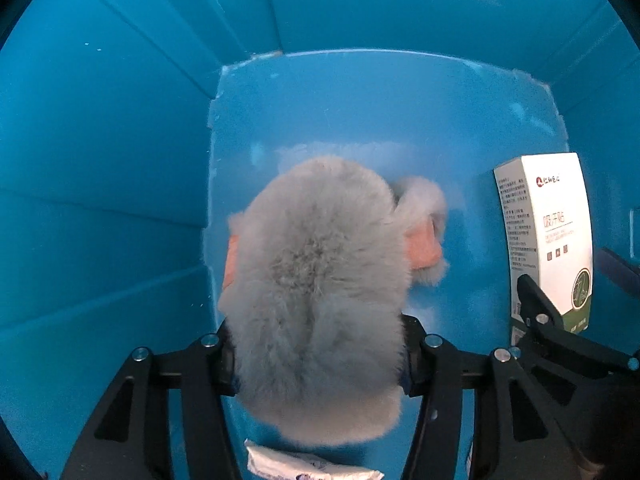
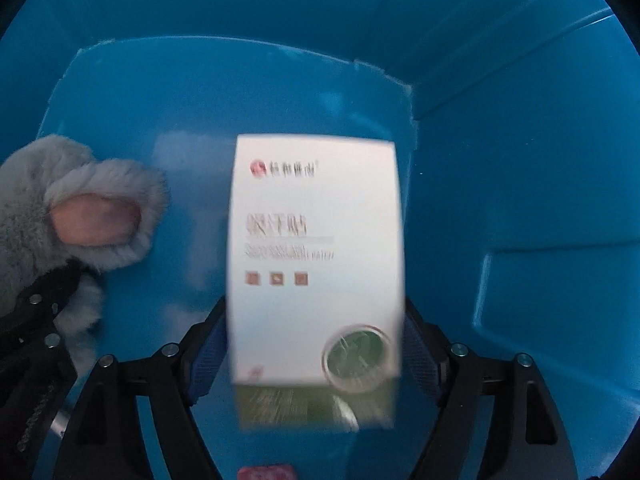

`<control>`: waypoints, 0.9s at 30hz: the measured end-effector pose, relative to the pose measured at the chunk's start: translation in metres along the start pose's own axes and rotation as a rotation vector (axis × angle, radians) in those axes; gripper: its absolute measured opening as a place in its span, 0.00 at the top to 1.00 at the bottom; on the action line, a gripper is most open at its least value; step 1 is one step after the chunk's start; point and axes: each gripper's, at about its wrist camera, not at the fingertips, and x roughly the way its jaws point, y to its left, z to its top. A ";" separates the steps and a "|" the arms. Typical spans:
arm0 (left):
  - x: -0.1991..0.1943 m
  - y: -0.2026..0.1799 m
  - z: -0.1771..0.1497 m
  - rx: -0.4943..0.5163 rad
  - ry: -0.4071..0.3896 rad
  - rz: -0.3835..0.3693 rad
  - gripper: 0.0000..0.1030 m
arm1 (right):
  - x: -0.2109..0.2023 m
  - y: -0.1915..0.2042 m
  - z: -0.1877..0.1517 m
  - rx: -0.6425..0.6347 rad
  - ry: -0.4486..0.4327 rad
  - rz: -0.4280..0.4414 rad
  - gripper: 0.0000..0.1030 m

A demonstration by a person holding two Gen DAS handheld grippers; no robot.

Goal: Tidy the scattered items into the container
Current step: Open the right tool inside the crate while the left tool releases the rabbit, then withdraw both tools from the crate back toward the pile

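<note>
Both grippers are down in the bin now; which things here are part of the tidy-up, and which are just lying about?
Part of the job:
- blue bin
- grey plush toy, between the left gripper's fingers
- white box, between the right gripper's fingers

Lying about, already on the bin floor:
- white packet
- red item, only its edge visible

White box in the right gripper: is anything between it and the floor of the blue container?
Nothing visible. The white box hangs over bare blue container floor. The grey plush toy sits off to its left, between the left gripper fingers.
</note>
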 end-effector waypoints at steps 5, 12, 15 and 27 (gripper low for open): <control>-0.031 0.001 -0.005 -0.015 -0.029 -0.002 0.48 | -0.026 -0.007 -0.012 -0.015 -0.005 -0.020 0.21; -0.104 0.013 -0.023 -0.036 -0.113 -0.026 0.48 | -0.070 -0.037 -0.057 -0.008 -0.042 -0.032 0.21; -0.131 0.032 -0.033 -0.030 -0.155 -0.041 0.48 | -0.107 -0.028 -0.029 -0.007 -0.062 -0.032 0.21; -0.231 0.076 -0.089 0.007 -0.309 -0.141 0.48 | -0.236 -0.024 -0.060 0.022 -0.225 -0.096 0.21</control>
